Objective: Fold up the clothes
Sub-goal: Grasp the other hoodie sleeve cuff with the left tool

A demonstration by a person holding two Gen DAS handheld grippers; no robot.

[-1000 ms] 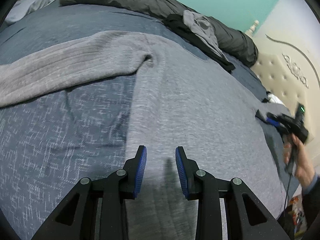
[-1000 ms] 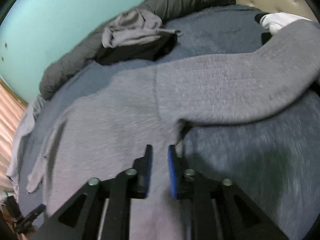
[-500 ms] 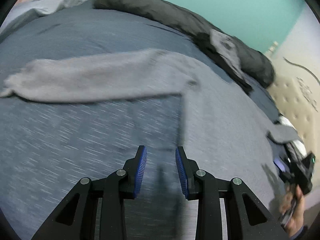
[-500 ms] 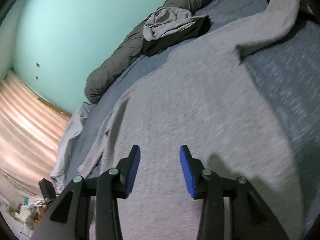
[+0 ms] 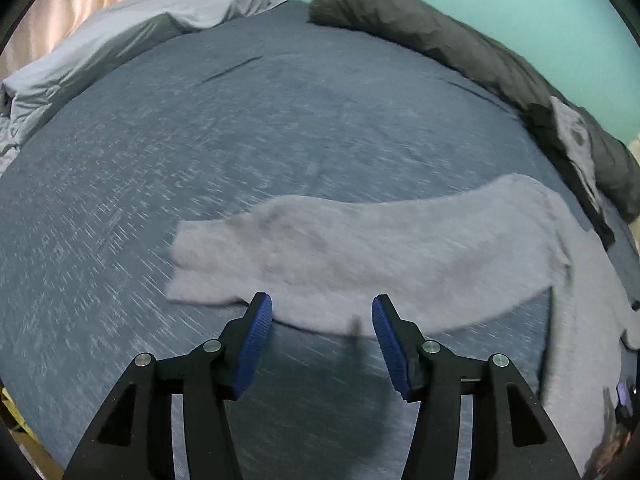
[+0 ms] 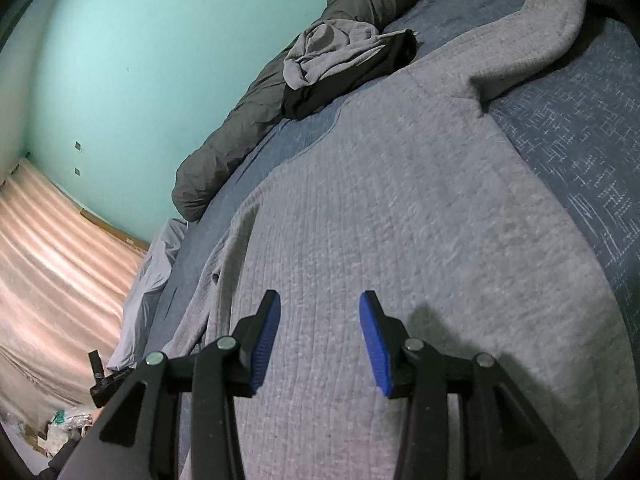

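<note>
A grey knitted sweater (image 6: 400,216) lies spread flat on the blue bedspread (image 6: 580,168). In the left wrist view its left sleeve (image 5: 360,248) stretches across the bed, cuff end toward the left. My left gripper (image 5: 322,316) hangs just above the sleeve's near edge; its jaws are opening and nothing is between them. In the right wrist view my right gripper (image 6: 320,320) stands open over the sweater's body, holding nothing. The other sleeve (image 6: 552,28) runs off to the upper right.
A dark grey rolled duvet (image 5: 440,40) lies along the teal wall, with a pile of grey and black clothes (image 6: 344,64) against it. A pale blue sheet (image 5: 120,40) is bunched at the bed's far left. The bed edge and floor clutter (image 6: 64,428) show at lower left.
My left gripper swung left from the sweater's body to the sleeve near its cuff and its jaws widened. My right gripper widened and shifted over the sweater's body.
</note>
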